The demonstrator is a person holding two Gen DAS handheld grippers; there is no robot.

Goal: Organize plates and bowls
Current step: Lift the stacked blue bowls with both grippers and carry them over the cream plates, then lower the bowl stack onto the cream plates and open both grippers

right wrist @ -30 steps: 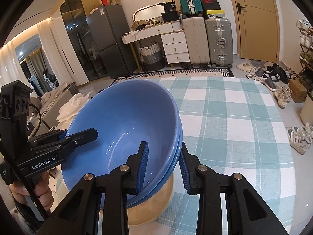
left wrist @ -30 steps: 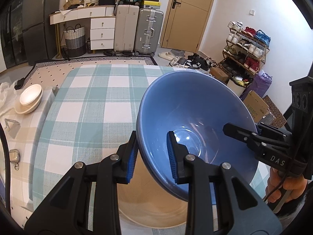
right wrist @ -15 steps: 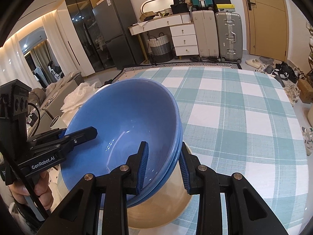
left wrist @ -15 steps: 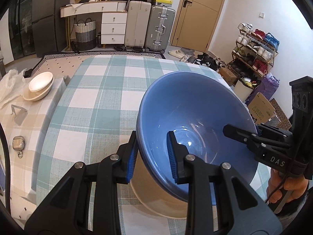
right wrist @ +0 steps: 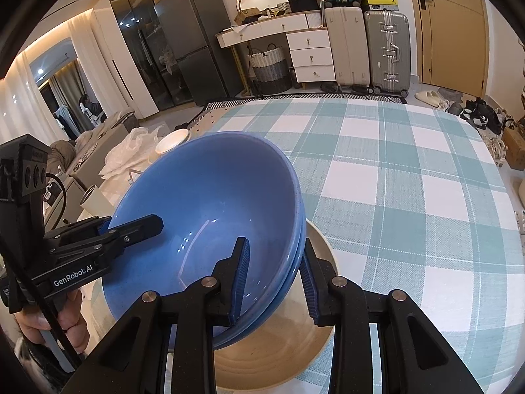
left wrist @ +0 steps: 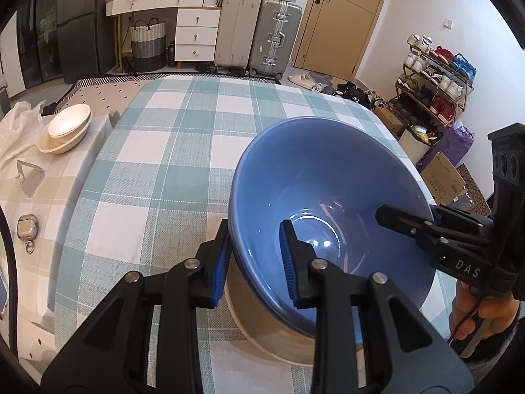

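Note:
Two nested blue bowls (left wrist: 331,190) (right wrist: 210,203) are held tilted just above a larger beige bowl (left wrist: 262,325) (right wrist: 292,351) on the checked tablecloth. My left gripper (left wrist: 254,256) is shut on the blue bowls' near rim, one finger inside and one outside. My right gripper (right wrist: 274,275) is shut on the opposite rim; it also shows in the left wrist view (left wrist: 426,229). The left gripper shows in the right wrist view (right wrist: 128,233).
A stack of cream bowls (left wrist: 65,128) (right wrist: 172,141) sits on a side surface at the left with a white plastic bag (right wrist: 137,154), a metal stand (left wrist: 29,177) and an earbud case (left wrist: 28,226). The teal checked table (left wrist: 183,151) stretches ahead. Suitcases and a shoe rack stand beyond.
Both grippers have carried the blue bowls back toward the near table edge and a little higher; more of the beige bowl beneath shows. The grips have not changed.

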